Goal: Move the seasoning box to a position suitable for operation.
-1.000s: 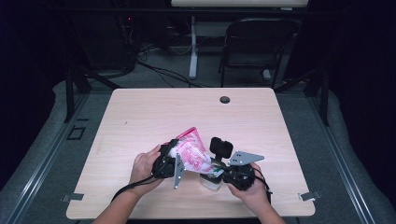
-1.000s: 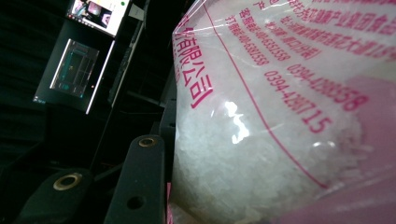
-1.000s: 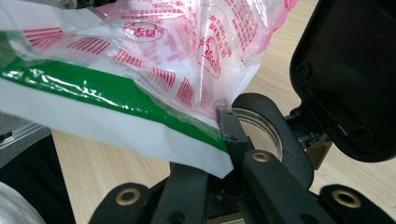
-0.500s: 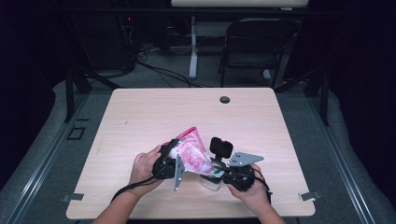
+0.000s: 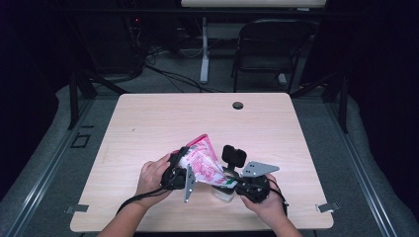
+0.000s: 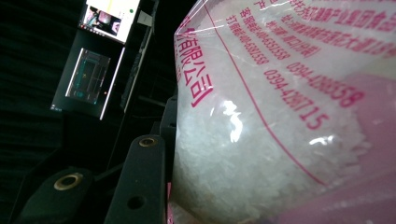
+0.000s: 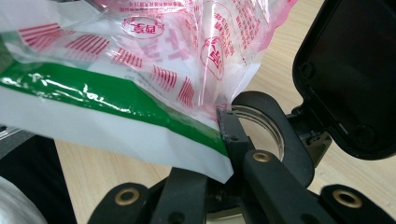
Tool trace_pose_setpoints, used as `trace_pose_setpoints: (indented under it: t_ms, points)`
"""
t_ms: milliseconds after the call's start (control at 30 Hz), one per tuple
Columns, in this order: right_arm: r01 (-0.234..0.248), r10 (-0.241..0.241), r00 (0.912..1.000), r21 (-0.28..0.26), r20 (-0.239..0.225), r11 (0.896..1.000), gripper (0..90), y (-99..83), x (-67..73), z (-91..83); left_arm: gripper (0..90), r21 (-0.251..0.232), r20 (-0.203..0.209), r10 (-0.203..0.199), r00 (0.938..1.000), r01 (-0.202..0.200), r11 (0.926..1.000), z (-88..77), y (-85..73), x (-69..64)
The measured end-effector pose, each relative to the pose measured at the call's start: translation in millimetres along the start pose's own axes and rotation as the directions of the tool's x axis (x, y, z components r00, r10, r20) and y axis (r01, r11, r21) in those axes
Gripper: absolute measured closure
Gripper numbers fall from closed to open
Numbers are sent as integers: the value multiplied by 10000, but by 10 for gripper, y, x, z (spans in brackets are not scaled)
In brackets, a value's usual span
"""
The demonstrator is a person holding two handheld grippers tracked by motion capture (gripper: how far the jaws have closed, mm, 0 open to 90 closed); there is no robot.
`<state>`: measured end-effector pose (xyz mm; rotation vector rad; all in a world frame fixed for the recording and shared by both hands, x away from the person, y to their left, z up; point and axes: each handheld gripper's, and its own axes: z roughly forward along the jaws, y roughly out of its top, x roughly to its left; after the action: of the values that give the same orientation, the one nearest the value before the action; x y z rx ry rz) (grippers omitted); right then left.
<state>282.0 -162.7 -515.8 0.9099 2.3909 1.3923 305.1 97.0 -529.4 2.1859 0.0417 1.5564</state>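
From the high view, you have the bag (image 5: pixel 200 163) lifted off the bench (image 5: pixel 148 123) near its front edge, tilted between both hands, with a small jar (image 5: pixel 222 191) standing under its lower corner. Your left claw (image 5: pixel 179 170) grips the bag's upper side; your right claw (image 5: pixel 236 181) is at the lower corner, just above the jar. The jar's black lid (image 5: pixel 234 155) stands flipped up behind it.

In the left gripper view, the bag (image 6: pixel 280 116) presses against the jaw (image 6: pixel 140 182), and white grains sit heaped inside, so most of the contents look unpoured.

In the right gripper view, your right claw (image 7: pixel 224 135) is clamped on the bag's green-striped corner (image 7: pixel 196 135), right over the jar mouth (image 7: pixel 261 126), with the lid (image 7: pixel 350 74) open beside it. I can't tell whether the corner is cut open, nor whether grains are flowing.

My reading: the bag is raised and aimed at the jar; the pouring itself and closing the lid remain.
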Motion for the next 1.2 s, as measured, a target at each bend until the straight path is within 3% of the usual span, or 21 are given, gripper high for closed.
trace_pose_setpoints:
  t_ms: [467,667,1200]
  points:
    - [689,-676,9971,-361,364,9970,712,45,66,-76,667,-52,-72,196,9998,-197,9998,8,-16,-20]
    - [719,-700,9970,-644,317,9953,679,61,60,-140,668,35,-19,238,9997,-237,9997,22,-35,-25]
    - [1424,-1400,9897,-1083,300,9839,617,107,130,-292,669,78,110,152,9998,-153,9999,53,-54,-16]
